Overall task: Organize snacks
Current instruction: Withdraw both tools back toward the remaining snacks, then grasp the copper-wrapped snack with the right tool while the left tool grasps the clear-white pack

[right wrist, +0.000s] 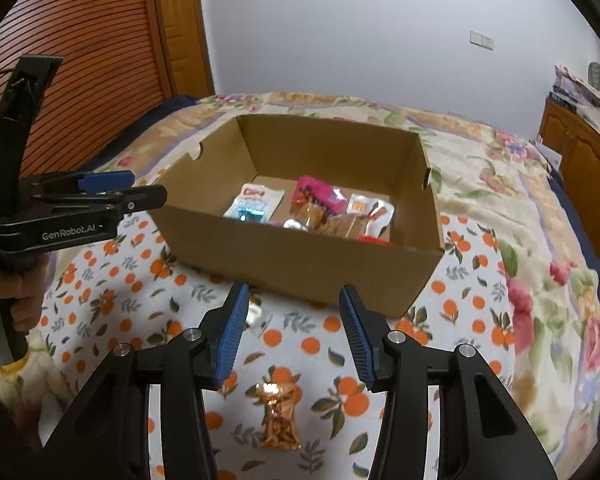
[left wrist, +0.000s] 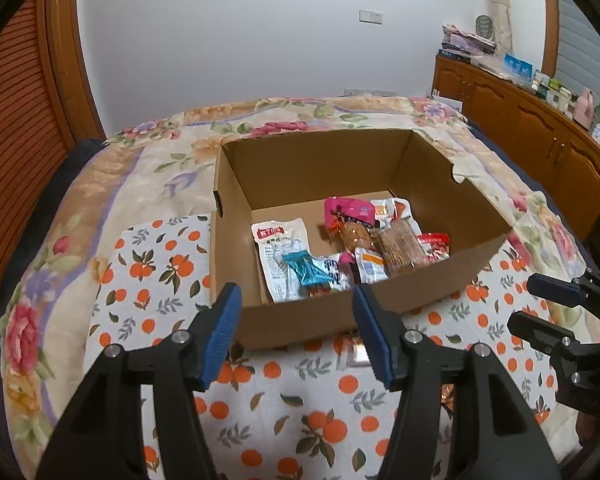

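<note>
One open brown cardboard box [right wrist: 300, 256] of packets; one copper foil snack packet [right wrist: 278, 416] near; left tool [left wrist: 296, 328] and right tool [right wrist: 290, 332] open, empty.

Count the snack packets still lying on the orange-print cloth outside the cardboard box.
2: a shiny copper-foil packet between the right gripper's fingers, and a pale packet by the brown cardboard box's front wall. The gripper bodies may hide others.

One box [left wrist: 320, 320] — two tongs [left wrist: 296, 312], one loose snack [right wrist: 279, 416]

Colours and patterns

A brown cardboard box [left wrist: 340, 316] is set on an orange-fruit printed white cloth [left wrist: 160, 276]; a copper foil snack packet [right wrist: 278, 420] is seen.
</note>
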Available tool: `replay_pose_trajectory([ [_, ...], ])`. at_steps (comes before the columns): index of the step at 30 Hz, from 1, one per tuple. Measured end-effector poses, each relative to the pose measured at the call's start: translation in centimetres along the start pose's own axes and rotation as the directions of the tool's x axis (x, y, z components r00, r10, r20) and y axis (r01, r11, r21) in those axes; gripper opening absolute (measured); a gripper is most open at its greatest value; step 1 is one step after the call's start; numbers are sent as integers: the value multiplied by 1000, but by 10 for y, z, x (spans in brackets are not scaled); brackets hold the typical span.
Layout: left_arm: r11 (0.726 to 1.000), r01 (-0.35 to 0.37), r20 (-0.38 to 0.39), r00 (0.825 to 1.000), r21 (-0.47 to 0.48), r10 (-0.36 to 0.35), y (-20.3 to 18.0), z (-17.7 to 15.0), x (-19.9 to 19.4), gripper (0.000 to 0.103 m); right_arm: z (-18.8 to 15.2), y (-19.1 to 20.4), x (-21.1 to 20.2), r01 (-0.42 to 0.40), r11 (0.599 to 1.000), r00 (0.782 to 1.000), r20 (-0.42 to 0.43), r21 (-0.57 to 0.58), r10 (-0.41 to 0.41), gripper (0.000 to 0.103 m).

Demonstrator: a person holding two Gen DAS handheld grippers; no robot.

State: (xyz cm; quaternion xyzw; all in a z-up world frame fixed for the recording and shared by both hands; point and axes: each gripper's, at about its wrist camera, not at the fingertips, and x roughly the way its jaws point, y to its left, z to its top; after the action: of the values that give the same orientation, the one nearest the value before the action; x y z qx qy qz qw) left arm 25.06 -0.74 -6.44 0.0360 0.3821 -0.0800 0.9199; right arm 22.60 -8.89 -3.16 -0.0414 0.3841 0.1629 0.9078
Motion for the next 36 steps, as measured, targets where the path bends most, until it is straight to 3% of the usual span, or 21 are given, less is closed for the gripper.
replay_pose_trajectory([
  [2,1000,4,-2,1000,-7,-4,-1,-5,-5,63,-6,1,-4,2,1000,1000,-2,2,-2,48],
  [5,1000,22,2,1000,-13,-22,-2,-11,-13,78,-12,1,-9,1,1000,1000,-7,15,-1,48],
  [10,1000,17,5,1000,-1,-17,-9,-19,-24,79,-21,2,-18,5,1000,1000,3,11,-5,60],
  [13,1000,11,-1,1000,5,-11,-12,-24,-27,86,-25,3,-24,12,1000,1000,12,19,-12,70],
  [17,1000,-4,1,1000,26,4,-18,-29,-29,88,-29,4,-27,9,1000,1000,17,24,-10,90],
  [23,1000,15,-21,1000,11,-15,-17,-34,-21,89,-37,8,-23,14,1000,1000,11,6,-14,103],
  [33,999,17,-72,997,29,-15,-22,-46,1,89,-57,-2,1,-11,998,998,-59,57,14,103],
  [36,999,30,-89,996,29,-27,-25,-50,9,89,-64,-4,12,-35,997,994,-100,76,43,95],
])
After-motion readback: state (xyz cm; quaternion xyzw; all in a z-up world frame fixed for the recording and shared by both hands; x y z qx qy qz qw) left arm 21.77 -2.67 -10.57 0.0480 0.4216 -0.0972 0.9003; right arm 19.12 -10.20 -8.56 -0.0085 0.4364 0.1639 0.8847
